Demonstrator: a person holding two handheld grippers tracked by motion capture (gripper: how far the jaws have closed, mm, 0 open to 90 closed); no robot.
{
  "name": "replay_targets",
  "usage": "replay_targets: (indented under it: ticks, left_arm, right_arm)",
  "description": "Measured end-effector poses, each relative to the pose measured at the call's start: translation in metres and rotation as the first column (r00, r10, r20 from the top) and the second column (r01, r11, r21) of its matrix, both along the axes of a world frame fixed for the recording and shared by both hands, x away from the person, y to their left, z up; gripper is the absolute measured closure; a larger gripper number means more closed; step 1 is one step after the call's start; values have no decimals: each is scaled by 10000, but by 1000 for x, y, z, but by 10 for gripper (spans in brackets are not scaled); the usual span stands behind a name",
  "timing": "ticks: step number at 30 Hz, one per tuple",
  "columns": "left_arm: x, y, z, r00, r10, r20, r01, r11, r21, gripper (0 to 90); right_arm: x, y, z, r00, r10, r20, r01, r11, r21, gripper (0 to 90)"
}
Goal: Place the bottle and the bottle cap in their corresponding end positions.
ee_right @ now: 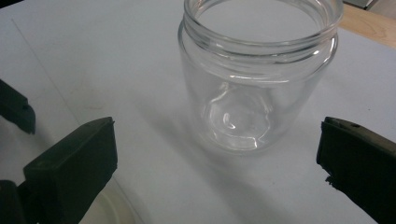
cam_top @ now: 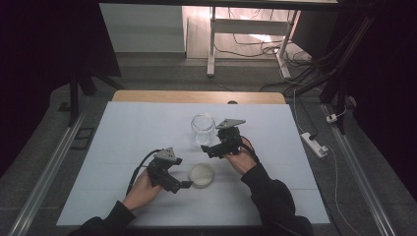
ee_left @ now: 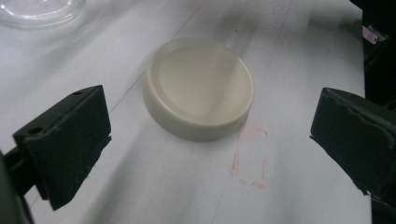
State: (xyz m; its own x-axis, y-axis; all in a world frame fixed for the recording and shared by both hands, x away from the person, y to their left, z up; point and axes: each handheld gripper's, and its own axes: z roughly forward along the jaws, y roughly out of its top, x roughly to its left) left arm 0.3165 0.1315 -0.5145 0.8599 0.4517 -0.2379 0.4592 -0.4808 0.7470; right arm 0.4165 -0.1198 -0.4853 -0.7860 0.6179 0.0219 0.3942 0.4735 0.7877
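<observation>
The left hand-held gripper [cam_top: 183,185] is hovering low over the near middle of the white surface [cam_top: 128,132], its forearm coming in from the near left, and its jaws are standing wide apart, aimed at the cream lid [cam_top: 202,175] lying flat just to its right. In the left gripper view that lid [ee_left: 200,87] is sitting between and a little beyond the jaws, untouched: a round, smooth, matte disc with a shallow raised rim. The right hand-held gripper [cam_top: 210,150] is reaching in from the near right, jaws likewise spread and holding nothing, pointing at the clear glass jar [cam_top: 202,129] standing upright near the middle of the surface. The jar [ee_right: 257,74] is open-mouthed, threaded at the neck and empty. Bare white surface is lying open around both things, with the wooden far edge [cam_top: 196,97] well behind the jar.
</observation>
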Motion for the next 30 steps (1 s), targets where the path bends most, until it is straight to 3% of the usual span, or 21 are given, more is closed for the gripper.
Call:
replay_targets:
  ticks: [12,21,30]
  left_arm:
    - [-15,18,3,9998,204,62,-206,9993,321,0]
    - [-29,39,6,9968,791,140,-797,9958,461,0]
    - [-47,62,7,9892,1461,154,-1466,9883,415,0]
  right_arm:
    - [-23,-19,4,9998,210,43,-211,9997,120,0]
    - [-45,-33,2,9991,414,-114,-414,9991,-19,0]
    - [-69,-51,-1,9993,376,-47,-376,9993,7,0]
